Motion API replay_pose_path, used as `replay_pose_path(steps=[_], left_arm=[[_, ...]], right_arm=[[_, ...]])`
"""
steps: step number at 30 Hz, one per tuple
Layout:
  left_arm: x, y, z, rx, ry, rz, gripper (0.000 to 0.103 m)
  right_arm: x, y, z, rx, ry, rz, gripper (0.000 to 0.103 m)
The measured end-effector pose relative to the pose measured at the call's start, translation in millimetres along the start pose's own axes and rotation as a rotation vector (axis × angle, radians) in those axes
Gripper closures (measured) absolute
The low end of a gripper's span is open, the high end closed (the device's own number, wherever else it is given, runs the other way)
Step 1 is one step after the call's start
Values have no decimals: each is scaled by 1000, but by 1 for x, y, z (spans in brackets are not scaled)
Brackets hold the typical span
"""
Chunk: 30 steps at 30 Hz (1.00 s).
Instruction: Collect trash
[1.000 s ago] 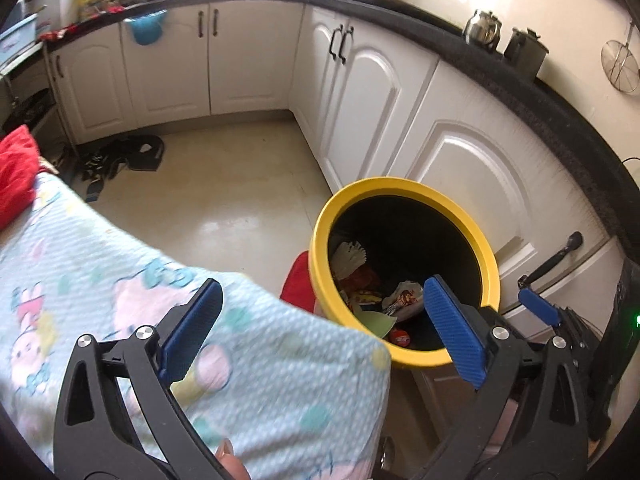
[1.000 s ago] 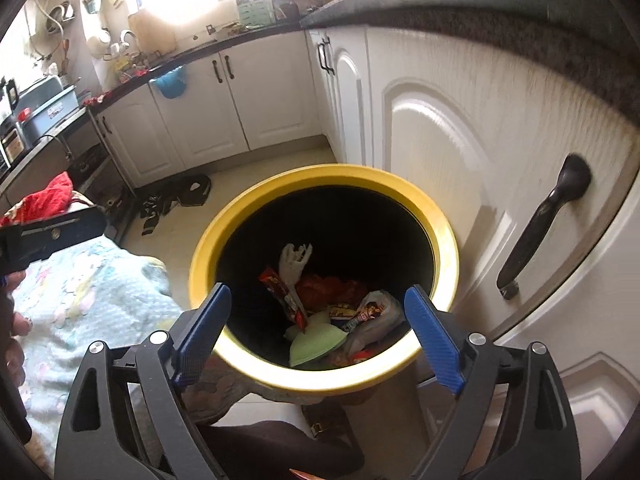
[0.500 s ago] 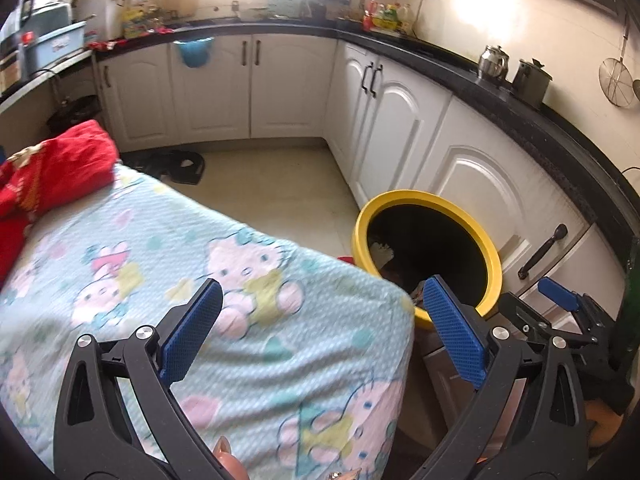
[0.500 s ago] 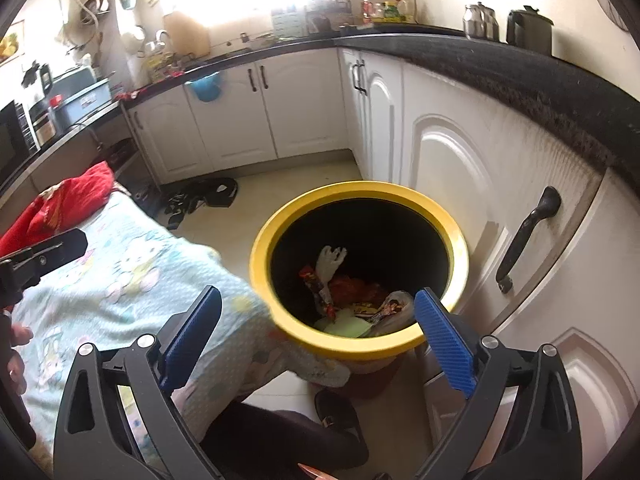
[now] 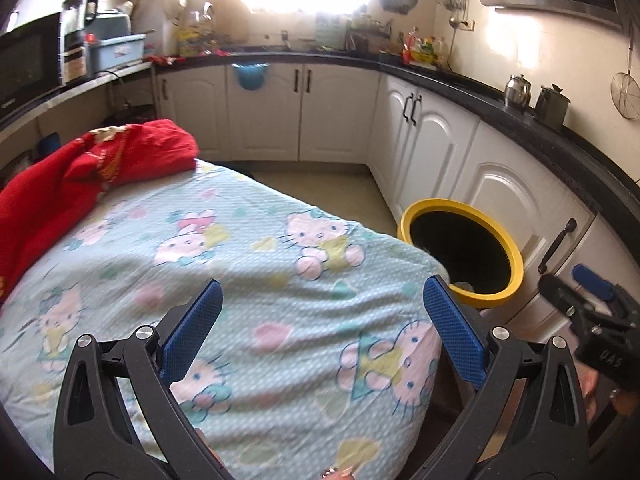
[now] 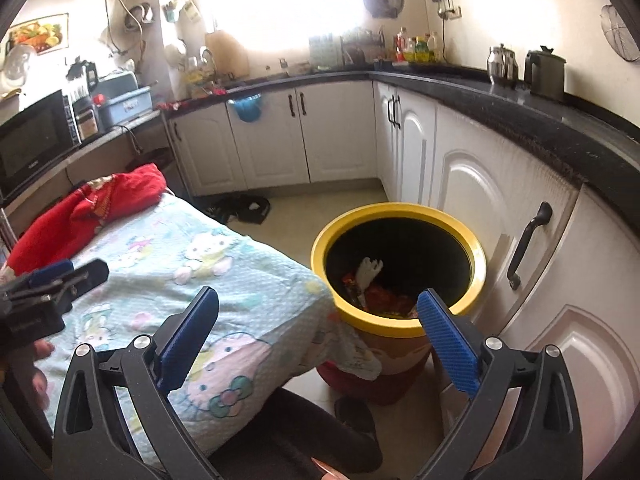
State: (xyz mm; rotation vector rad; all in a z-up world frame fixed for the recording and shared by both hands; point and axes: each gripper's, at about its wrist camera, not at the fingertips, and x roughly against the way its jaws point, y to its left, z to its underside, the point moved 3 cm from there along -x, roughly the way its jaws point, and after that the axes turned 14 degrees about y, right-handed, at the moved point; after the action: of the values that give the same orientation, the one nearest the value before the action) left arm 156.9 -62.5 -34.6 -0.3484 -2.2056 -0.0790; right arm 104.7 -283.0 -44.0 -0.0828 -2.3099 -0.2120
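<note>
A yellow-rimmed trash bin (image 6: 400,210) stands on the floor by the white cabinets and holds wrappers and a white glove (image 6: 370,270). It also shows in the left wrist view (image 5: 460,210). My right gripper (image 6: 316,320) is open and empty, above and in front of the bin. My left gripper (image 5: 320,308) is open and empty over a table covered with a light blue Hello Kitty cloth (image 5: 248,264). The right gripper's tip shows at the right edge of the left wrist view (image 5: 592,292). No trash shows on the cloth.
A red cloth (image 5: 92,168) lies bunched at the table's far left. White cabinets (image 6: 472,192) under a black countertop (image 6: 520,108) run along the right and back. Dark shoes (image 6: 244,208) lie on the floor beyond the table. A microwave (image 6: 36,140) stands at left.
Both grippers have pulled back and up from the bin. The left one has swung left over the table, so the bin now looks smaller and further off.
</note>
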Motion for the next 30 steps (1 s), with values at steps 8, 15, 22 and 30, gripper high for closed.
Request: replay_pose_path(steps=[8, 15, 22, 30], left_arm=[[30, 7, 32, 21, -120, -53, 11], [52, 7, 57, 39, -217, -75, 11], [47, 4, 76, 41, -215, -68, 11], [40, 0, 84, 47, -215, -41, 11]], right_arm=[[34, 16, 18, 33, -193, -1, 6], [52, 22, 36, 47, -318, 3, 6], [53, 28, 59, 105, -378, 43, 6], [43, 30, 67, 124, -351, 55, 6]])
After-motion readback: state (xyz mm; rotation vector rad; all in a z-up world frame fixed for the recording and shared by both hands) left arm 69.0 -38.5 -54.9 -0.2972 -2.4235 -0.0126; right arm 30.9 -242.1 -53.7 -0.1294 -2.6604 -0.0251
